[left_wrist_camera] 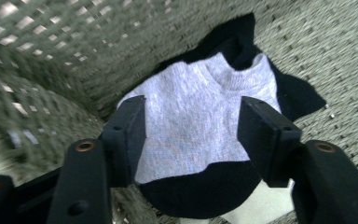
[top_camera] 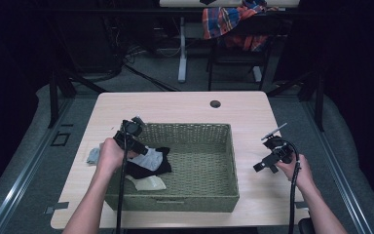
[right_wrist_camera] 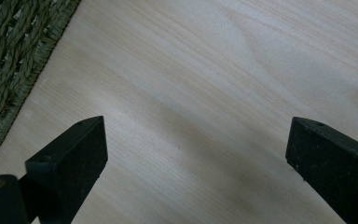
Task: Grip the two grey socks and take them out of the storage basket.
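My left gripper (left_wrist_camera: 191, 135) straddles the grey sock (left_wrist_camera: 200, 112) at the left end of the basket (top_camera: 214, 129), jaws half apart, not yet pinching. Soft, light; I'd pinch its middle. Right gripper (right_wrist_camera: 196, 158) gapes wide over the table (right_wrist_camera: 223, 70).

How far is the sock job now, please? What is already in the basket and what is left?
Done: a black sock and a cream one lie in the basket. In hand: the left tool has its jaws either side of a grey sock. Left: another grey piece lies outside; the right tool waits open.
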The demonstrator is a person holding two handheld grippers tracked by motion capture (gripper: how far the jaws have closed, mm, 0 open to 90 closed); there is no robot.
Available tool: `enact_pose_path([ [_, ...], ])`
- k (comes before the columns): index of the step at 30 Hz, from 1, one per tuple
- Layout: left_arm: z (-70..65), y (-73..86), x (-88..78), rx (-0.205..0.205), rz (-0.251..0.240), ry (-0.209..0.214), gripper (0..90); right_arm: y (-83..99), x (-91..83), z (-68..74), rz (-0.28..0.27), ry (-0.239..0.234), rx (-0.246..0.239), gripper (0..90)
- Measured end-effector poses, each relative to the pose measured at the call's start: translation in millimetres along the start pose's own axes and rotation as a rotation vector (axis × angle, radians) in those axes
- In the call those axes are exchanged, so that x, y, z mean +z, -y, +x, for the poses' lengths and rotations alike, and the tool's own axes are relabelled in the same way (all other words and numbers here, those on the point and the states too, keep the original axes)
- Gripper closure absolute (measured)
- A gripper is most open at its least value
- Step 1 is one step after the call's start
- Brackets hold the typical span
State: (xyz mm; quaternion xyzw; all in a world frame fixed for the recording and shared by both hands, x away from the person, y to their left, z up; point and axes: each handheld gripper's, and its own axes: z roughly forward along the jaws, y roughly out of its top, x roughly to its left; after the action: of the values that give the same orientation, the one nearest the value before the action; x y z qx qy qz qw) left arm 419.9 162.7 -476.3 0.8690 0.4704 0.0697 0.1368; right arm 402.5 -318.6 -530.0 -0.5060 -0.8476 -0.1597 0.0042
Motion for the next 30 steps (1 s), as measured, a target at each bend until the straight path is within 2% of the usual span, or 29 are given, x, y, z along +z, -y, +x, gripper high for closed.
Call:
enact_pose_path([
  [3,-0.3,-0.6,3.2,0.004,0.008,-0.002,46.8,-0.9,-2.0,-1.5,0.027,0.001,-0.022,5.1],
  [7,-2.8,-2.1,10.4,0.012,0.027,-0.002,48.7,0.1,0.1,0.0,0.000,0.000,0.000,5.2],
  [9,-3.2,-2.3,15.0,0.010,0.036,-0.002,50.5,0.1,0.2,-0.6,0.004,-0.004,-0.003,5.1],
  [10,-3.7,-2.4,18.2,0.014,0.047,0.003,50.5,-0.4,-1.2,-1.7,0.025,-0.002,-0.020,5.2],
  [14,-6.5,-2.6,26.6,0.031,0.089,-0.011,56.1,-0.4,-0.7,-1.7,0.024,-0.002,-0.018,5.3],
  [15,-7.8,-2.4,29.3,0.036,0.101,-0.027,61.8,-0.4,-0.6,-2.0,0.027,-0.007,-0.019,5.3],
  [17,-8.4,-2.1,30.4,0.035,0.101,-0.025,65.1,-0.3,-0.5,-2.0,0.028,-0.001,-0.020,5.3],
  [23,-8.4,-0.6,27.3,0.050,0.087,-0.038,84.3,0.0,-0.5,-1.9,0.023,-0.002,-0.017,5.3],
  [25,-8.8,-0.5,25.4,0.057,0.084,-0.038,85.7,0.0,-0.8,-2.1,0.025,0.001,-0.020,5.3],
  [26,-8.9,-0.6,24.0,0.060,0.079,-0.034,86.1,0.9,0.5,-0.8,0.002,-0.009,0.001,5.3],
  [29,-10.2,-1.2,15.6,0.067,0.056,-0.035,86.3,0.1,-1.5,-2.8,0.031,-0.005,-0.022,5.4],
  [30,-10.4,-1.2,13.1,0.067,0.046,-0.036,86.3,1.2,0.0,-1.4,0.005,-0.004,0.002,5.3],
])
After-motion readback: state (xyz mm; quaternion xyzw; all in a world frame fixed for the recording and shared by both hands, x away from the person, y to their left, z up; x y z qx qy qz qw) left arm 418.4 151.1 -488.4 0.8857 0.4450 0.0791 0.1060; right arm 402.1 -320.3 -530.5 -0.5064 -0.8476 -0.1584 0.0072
